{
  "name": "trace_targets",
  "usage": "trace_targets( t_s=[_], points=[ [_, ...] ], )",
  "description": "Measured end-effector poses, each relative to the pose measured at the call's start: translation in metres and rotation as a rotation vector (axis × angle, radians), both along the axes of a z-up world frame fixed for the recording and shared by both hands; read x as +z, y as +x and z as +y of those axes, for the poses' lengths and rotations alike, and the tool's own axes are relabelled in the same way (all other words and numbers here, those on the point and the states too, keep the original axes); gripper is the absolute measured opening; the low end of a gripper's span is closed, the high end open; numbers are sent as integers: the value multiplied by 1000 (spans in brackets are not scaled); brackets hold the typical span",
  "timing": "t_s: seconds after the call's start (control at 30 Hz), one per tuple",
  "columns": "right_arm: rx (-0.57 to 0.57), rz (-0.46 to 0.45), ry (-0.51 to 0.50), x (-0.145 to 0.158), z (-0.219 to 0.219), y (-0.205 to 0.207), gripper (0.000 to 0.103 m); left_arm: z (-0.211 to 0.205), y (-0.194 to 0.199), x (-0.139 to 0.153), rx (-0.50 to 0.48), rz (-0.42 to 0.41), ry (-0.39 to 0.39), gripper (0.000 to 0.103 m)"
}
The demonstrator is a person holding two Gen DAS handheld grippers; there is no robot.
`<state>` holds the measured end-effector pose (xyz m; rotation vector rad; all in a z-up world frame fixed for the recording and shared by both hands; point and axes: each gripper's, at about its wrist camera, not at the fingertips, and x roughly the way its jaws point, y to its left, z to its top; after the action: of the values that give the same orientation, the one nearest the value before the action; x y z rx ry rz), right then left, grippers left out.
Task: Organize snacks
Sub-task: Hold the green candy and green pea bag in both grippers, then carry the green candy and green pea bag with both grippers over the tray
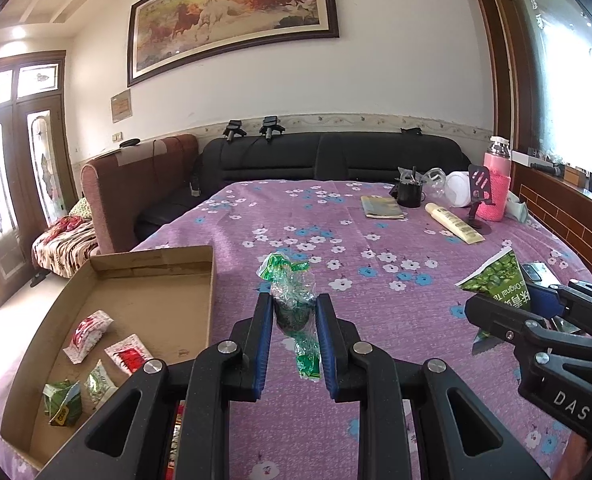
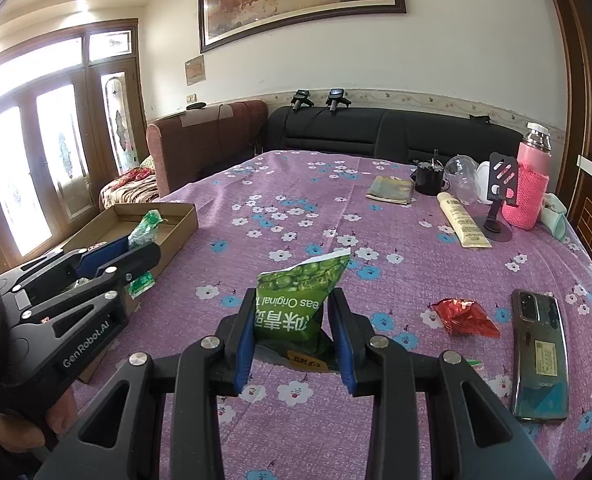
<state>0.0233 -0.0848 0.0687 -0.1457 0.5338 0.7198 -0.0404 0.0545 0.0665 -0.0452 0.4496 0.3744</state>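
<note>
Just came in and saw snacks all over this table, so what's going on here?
A person is sorting snacks with a handheld gripper in each hand. The left gripper is shut on a crumpled green wrapper, held beside the cardboard box, which already holds a few packets. The right gripper is shut on a green pea bag. A red wrapper lies loose on the purple cloth, next to a phone.

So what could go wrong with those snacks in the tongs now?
The left tongs pinch only a crinkly green candy wrapper, so it might slip out before reaching the cardboard box. The green pea bag in the right tongs looks torn open at the top, so tipping it could spill peas. Both tongs sit close together and might bump.
</note>
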Motion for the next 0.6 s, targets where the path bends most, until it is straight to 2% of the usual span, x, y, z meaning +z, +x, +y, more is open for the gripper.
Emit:
trace_targets(
  t_s=[0.4, 0.6],
  points=[
    [-31, -9, -13, -2, 3, 0, 33, 20, -41, 7, 19, -58, -1, 22],
    [-20, -1, 27, 13, 11, -13, 33, 46, -62, 9, 61, -73, -7, 23]
  ],
)
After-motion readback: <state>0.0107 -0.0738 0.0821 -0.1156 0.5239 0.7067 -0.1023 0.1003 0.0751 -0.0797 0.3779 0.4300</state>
